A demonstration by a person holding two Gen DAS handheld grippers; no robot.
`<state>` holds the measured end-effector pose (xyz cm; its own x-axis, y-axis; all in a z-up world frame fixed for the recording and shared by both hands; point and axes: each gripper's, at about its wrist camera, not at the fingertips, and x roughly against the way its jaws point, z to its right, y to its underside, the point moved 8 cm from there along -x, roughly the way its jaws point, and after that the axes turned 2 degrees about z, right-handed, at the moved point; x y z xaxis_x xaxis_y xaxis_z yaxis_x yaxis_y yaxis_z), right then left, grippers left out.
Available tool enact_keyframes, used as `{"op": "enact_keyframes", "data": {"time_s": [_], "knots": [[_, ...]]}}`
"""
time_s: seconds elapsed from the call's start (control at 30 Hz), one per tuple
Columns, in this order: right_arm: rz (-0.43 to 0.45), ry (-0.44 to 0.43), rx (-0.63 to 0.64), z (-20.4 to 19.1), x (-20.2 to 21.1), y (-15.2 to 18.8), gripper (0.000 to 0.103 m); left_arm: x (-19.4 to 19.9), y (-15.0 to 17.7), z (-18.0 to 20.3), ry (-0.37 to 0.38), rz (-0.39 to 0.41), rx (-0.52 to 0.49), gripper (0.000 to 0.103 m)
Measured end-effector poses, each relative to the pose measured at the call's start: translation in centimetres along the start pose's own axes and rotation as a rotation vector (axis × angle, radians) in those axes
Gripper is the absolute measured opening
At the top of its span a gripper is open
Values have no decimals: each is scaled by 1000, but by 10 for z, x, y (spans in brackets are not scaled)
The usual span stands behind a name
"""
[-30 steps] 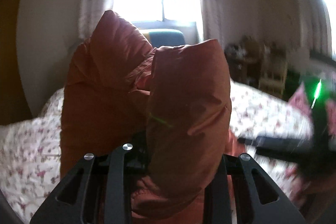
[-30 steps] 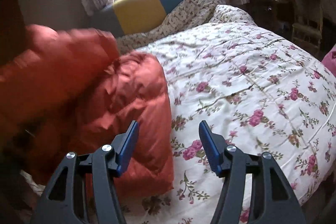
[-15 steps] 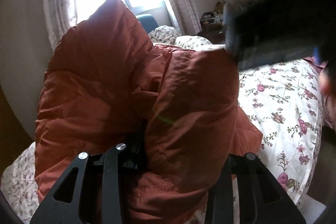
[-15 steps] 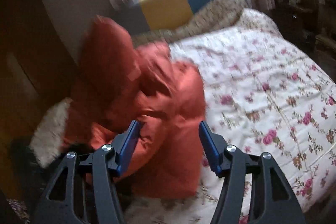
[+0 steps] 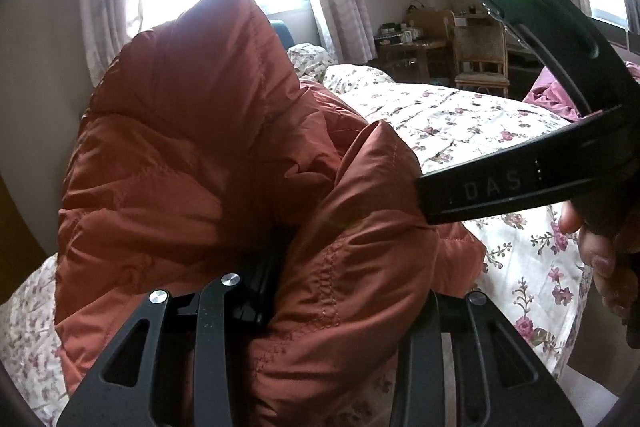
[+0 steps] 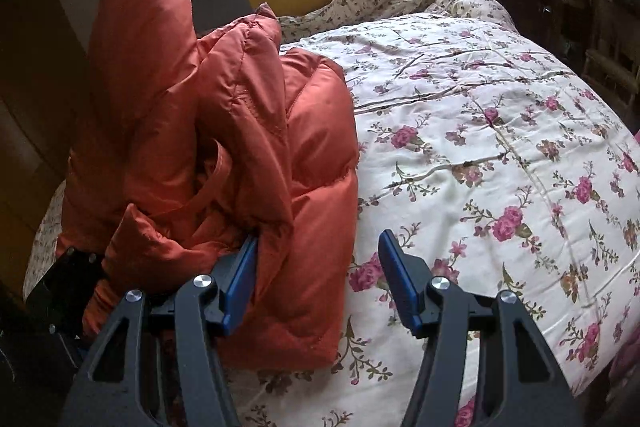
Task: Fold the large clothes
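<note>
The rust-orange puffer jacket [image 6: 208,147] lay bunched on the left side of the floral bedspread [image 6: 500,131], filling the left half of the right wrist view and most of the left wrist view. Its padded folds bulged up between the left gripper [image 5: 336,291] fingers, which had just been opening a little yet still looked closed on the fabric. The right gripper [image 6: 316,275] stood half open and empty at lower centre, its left blue pad [image 6: 240,279] against the jacket's edge.
</note>
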<state>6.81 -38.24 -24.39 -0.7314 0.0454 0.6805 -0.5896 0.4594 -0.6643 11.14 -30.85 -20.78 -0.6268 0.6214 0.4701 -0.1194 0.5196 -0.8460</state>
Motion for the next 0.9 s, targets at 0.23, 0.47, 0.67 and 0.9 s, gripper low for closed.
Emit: {"op": "enact_keyframes", "data": {"time_s": [0.23, 0.47, 0.67, 0.9], "knots": [[2, 14, 26, -1, -1, 1, 58, 10, 0, 3, 14, -9, 8, 34], [6, 47, 60, 0, -4, 2, 62, 42, 12, 2, 112, -31, 72, 34], [-3, 57, 42, 9, -9, 7, 62, 97, 19, -22, 232, 24, 206, 34], [5, 54, 28, 9, -9, 8, 62, 109, 21, -150, -108, 89, 485, 34]]}}
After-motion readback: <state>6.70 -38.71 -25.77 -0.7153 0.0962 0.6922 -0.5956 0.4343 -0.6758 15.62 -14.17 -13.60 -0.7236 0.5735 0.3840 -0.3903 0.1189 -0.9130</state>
